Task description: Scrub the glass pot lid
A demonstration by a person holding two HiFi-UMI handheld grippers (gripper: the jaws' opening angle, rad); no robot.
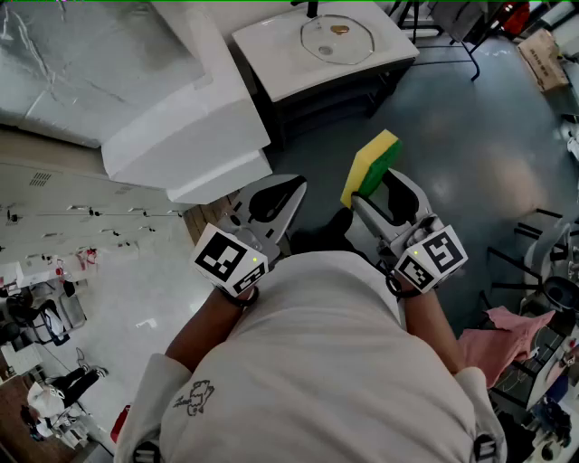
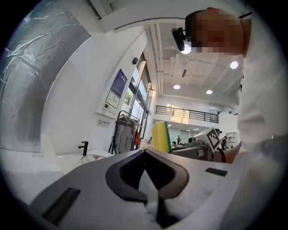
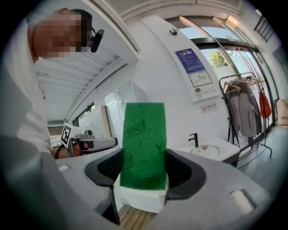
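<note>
The glass pot lid (image 1: 336, 39) lies flat on a white sink counter (image 1: 271, 63) far ahead of me, by a black faucet (image 1: 312, 8). Both grippers are held close to my chest, well short of the counter. My right gripper (image 1: 375, 188) is shut on a yellow and green sponge (image 1: 371, 166), which stands up out of the jaws. The right gripper view shows the sponge's green face (image 3: 144, 143) filling the gap, with the lid (image 3: 207, 149) small at the right. My left gripper (image 1: 297, 187) is shut and empty, its jaws meeting tip to tip (image 2: 145, 152).
A large white block structure (image 1: 194, 136) stands left of the counter. A clothes rack (image 3: 245, 112) stands by the wall. Pink cloth (image 1: 502, 339) and cluttered gear lie on the right, and a cardboard box (image 1: 541, 56) sits far right. Grey floor (image 1: 470, 154) lies between me and the counter.
</note>
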